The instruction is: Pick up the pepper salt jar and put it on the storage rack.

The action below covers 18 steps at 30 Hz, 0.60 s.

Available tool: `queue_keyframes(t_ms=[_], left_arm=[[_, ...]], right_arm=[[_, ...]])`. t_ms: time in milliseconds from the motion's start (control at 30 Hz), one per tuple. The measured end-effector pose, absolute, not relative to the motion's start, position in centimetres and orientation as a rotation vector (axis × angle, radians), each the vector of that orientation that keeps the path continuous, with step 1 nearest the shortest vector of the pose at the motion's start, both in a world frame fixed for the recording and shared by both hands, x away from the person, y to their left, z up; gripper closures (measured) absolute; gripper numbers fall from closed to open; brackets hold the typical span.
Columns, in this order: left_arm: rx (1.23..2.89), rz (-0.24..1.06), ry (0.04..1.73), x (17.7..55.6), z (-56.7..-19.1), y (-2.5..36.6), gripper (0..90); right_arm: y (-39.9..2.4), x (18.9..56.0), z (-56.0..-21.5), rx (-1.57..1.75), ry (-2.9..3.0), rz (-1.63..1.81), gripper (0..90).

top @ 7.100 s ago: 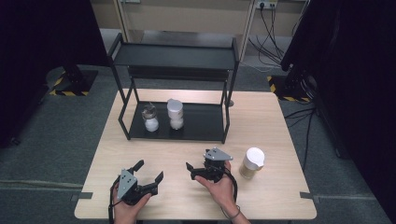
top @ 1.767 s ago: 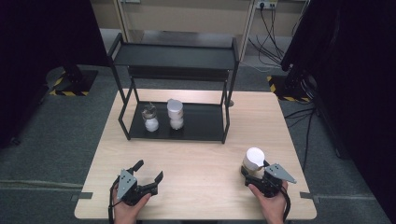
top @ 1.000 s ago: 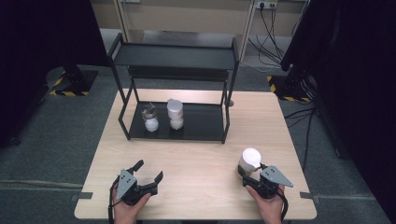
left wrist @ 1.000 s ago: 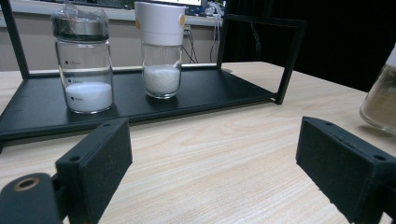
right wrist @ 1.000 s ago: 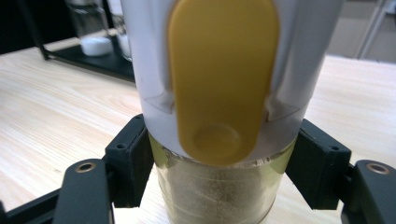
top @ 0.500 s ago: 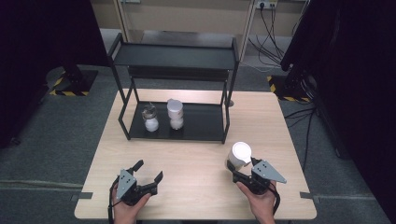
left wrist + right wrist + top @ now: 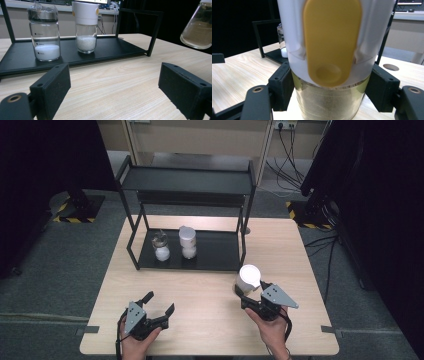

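A glass jar (image 7: 248, 279) of tan powder, with a white lid and a yellow tab, hangs tilted just above the table in front of the black rack's right post. My right gripper (image 7: 243, 296) is shut on it, and in the right gripper view both pads (image 7: 282, 87) press the glass below the lid of the jar (image 7: 329, 50). The same jar shows at the upper right of the left gripper view (image 7: 198, 27). Near the table's front left, my left gripper (image 7: 159, 303) rests open with nothing between its jaws (image 7: 112, 92).
A black two-tier rack (image 7: 190, 185) stands at the back of the table. Its lower tray (image 7: 120, 48) holds a film-covered jar (image 7: 45, 37) and a white-lidded jar (image 7: 85, 27), both with white powder. A round cable hole (image 7: 390, 67) lies by the rack's right post.
My right gripper has carried the jar up off the table and leftward, toward the rack's right front post. The left gripper has stayed put.
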<state>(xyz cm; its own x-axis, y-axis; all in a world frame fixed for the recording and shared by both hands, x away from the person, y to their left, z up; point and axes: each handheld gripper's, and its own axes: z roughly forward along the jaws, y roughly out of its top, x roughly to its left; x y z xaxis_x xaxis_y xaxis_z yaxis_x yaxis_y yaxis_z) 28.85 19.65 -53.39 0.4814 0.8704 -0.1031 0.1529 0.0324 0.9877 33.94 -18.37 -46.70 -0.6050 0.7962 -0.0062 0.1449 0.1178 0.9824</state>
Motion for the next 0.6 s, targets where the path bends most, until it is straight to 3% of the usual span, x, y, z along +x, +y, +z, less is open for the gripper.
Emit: queue_keyframes(t_ms=[600], left_arm=[[1.462, 0.711, 0.945, 28.8, -53.4, 19.6, 10.3]], right_arm=[[-16.0, 35.8, -45.6, 0.884, 1.849, 1.546, 31.0]])
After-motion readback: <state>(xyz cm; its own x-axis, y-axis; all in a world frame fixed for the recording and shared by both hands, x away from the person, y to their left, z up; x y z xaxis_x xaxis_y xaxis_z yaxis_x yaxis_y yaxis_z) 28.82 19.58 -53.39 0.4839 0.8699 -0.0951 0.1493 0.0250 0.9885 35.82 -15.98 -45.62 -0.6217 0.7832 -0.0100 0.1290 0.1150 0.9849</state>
